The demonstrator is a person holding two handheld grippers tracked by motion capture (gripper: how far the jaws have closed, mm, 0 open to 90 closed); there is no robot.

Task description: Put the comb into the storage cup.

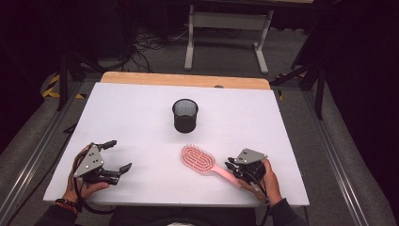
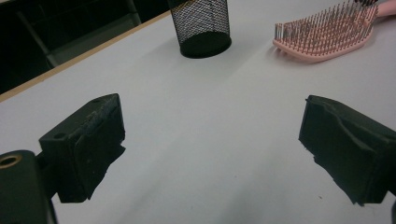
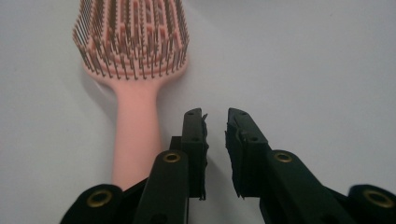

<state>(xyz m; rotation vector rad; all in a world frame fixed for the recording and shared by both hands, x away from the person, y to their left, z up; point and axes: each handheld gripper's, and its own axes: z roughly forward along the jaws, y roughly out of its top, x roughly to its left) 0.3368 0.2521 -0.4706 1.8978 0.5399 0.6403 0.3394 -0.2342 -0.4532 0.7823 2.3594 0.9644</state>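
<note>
- The hairbrush (image 3: 135, 70) looks like matt pink plastic, its handle smooth, its head set with thin stiff bristles.
- The cup (image 1: 185, 115) is black wire mesh, matt.
- The table top (image 1: 141, 117) is a smooth, matt white sheet; a strip of pale wood (image 1: 183, 80) shows along its far edge.
- The left gripper (image 2: 210, 154) has rough, ragged black rubbery pads.
- The right gripper (image 3: 215, 140) has matt black plastic arms with brass-coloured eyelets.

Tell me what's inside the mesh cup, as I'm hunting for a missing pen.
The black mesh cup looks dark and empty from above; nothing sticks out. Its very bottom is too dark to check.
</note>
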